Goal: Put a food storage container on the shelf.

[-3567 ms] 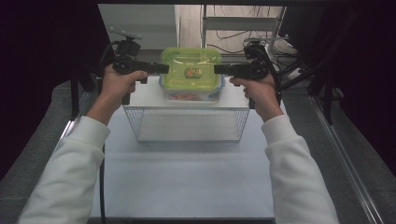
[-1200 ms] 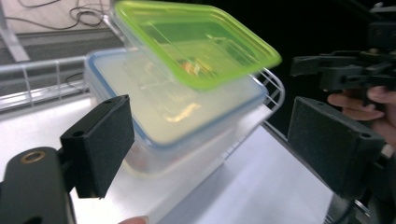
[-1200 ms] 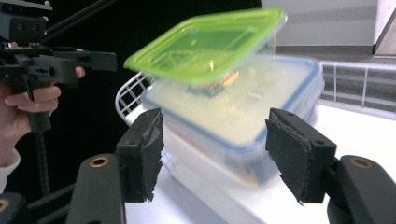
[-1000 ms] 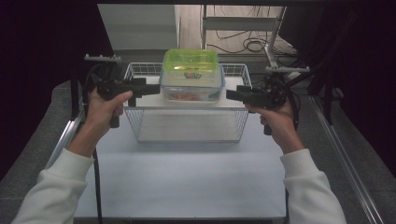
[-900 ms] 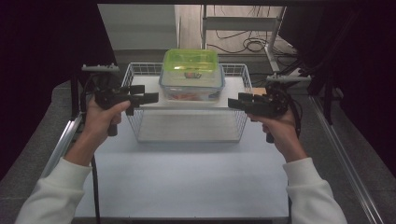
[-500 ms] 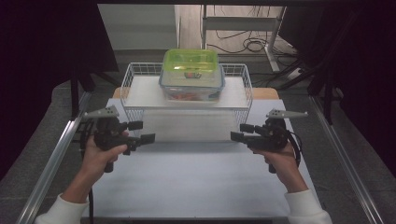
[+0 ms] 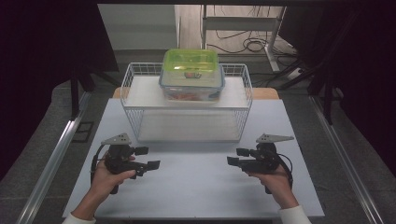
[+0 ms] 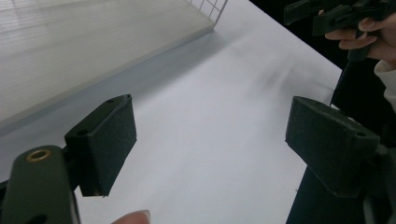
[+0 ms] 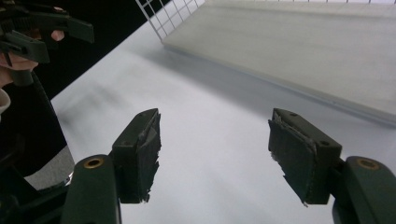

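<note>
Lidded container [image 7: 191,74] atop the wire basket [image 7: 128,77] — rigid, probably slick; grip opposite sides. Left gripper [image 7: 148,158] and right gripper [image 7: 234,156] — jaws released.

A white worktop [image 7: 196,186] spans the middle of the high view, its near half bare and faintly glossy. A narrow wooden strip [image 7: 266,93] shows just past its far edge. 2 metal rails run along the grey floor [image 7: 28,154], 1 off the worktop's left edge [image 7: 51,158] and 1 off its right edge [image 7: 345,154]. A small black square grate [image 7: 84,132] lies on the floor between the left rail and the worktop's left edge. Beyond the far edge, loose black cables [image 7: 247,44] sprawl under a grey table frame [image 7: 243,21]. Black curtains hang at the far left [image 7: 46,42] and far right [image 7: 364,46].
</note>
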{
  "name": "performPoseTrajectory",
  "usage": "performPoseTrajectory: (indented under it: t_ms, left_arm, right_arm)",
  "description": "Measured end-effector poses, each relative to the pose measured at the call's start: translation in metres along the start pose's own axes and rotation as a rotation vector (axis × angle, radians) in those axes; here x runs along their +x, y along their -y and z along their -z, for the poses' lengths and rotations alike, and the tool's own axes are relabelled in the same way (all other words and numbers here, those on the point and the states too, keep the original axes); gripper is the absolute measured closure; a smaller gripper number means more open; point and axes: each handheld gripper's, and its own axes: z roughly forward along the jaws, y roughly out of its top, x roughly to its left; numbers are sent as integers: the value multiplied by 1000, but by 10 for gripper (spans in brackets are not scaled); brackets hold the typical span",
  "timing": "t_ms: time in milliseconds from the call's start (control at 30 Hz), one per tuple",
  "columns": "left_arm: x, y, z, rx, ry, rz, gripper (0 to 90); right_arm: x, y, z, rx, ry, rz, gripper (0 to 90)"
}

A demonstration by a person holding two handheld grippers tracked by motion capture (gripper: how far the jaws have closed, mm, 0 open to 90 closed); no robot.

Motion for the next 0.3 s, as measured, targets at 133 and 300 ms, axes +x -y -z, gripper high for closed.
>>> performPoseTrajectory:
  t_ms: [133, 300]
  left_arm:
    - [0, 0, 0, -7, 5, 7, 158]
    - [0, 4, 0, -6, 13, 13, 158]
  right_arm:
    - [1, 0, 1, -4, -1, 5, 336]
    - [3, 2, 5, -24, 3, 10, 327]
